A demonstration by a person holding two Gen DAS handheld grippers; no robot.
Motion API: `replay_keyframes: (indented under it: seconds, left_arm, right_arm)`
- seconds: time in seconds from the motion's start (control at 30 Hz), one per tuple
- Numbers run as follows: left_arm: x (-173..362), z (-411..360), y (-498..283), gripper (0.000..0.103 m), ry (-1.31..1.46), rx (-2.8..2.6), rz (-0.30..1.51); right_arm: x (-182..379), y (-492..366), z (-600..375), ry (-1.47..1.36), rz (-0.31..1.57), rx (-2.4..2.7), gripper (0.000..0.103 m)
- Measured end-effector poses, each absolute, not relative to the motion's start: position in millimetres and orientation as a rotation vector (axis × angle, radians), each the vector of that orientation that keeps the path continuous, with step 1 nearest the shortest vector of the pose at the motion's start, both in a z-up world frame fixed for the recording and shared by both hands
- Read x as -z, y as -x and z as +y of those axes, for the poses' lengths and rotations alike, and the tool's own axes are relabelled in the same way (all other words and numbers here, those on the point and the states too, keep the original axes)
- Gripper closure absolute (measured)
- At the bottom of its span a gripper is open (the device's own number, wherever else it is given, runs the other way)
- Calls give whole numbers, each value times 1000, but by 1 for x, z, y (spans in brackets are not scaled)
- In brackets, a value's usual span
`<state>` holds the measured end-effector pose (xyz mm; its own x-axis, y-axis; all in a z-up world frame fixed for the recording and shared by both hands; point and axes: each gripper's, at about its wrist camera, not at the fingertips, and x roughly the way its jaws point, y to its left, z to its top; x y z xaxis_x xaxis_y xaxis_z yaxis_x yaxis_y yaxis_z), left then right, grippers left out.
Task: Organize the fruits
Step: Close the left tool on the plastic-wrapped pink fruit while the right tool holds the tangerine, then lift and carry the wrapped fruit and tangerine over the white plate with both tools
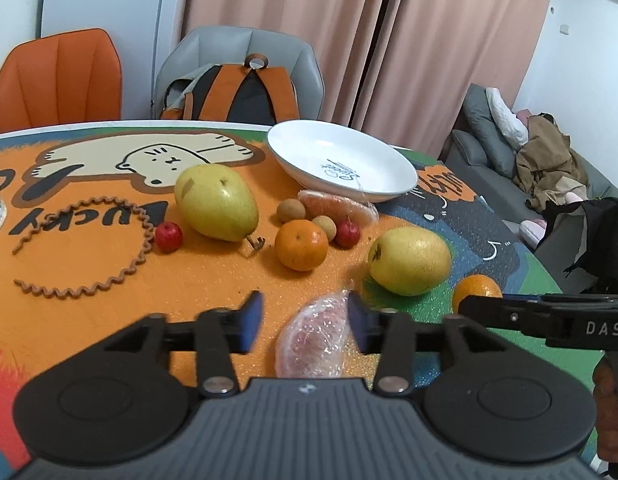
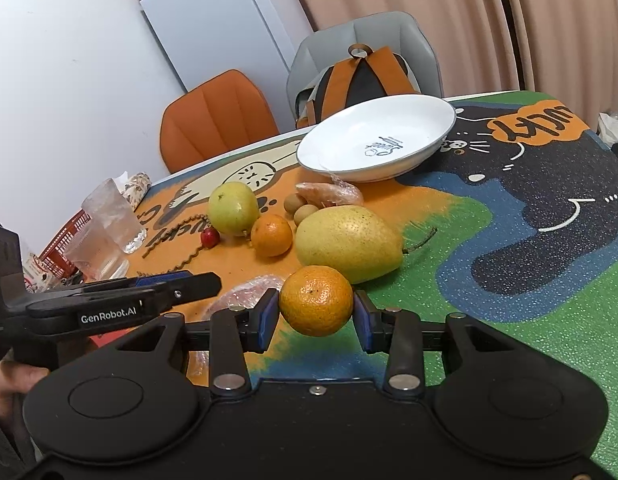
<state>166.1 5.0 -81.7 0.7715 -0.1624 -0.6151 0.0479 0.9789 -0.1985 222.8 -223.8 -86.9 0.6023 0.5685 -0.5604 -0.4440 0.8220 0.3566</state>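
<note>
My right gripper (image 2: 316,316) is shut on an orange mandarin (image 2: 316,301), held just above the table. My left gripper (image 1: 305,322) is open around a plastic-wrapped pink grapefruit piece (image 1: 315,340) that lies on the mat; its right pad is at the wrap, its left pad stands apart. A white plate (image 1: 341,160) sits at the back, seen also in the right wrist view (image 2: 377,140). Two yellow pears (image 1: 216,207) (image 1: 409,266), a second mandarin (image 1: 301,245), another wrapped piece (image 1: 337,205), two longans (image 1: 289,211) and two small red fruits (image 1: 169,237) lie between.
A brown wavy hair band (image 1: 105,248) lies left on the cartoon mat. Two glasses (image 2: 109,232) and a red basket (image 2: 63,246) stand at the table's left. Behind are an orange chair (image 1: 57,80) and a grey chair with a backpack (image 1: 245,92).
</note>
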Motion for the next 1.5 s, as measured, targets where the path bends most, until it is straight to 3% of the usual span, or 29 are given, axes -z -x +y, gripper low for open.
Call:
replay_keyframes:
  seconds: [0.43, 0.5, 0.6, 0.67, 1.5]
  left_arm:
    - [110, -18, -180, 41, 88, 87, 757]
    - [111, -19, -180, 41, 80, 84, 753]
    - [111, -20, -179, 60, 56, 76, 744]
    - [110, -18, -179, 63, 63, 75, 745]
    - [61, -5, -168, 64, 100, 49, 610]
  right_arm:
    - [104, -228, -236, -200, 752, -565, 65]
    - [105, -229, -236, -201, 757, -562, 65]
    - [107, -230, -235, -200, 762, -564, 65]
    - [108, -230, -234, -199, 763, -566, 65]
    - [80, -229, -230, -198, 678, -610, 66]
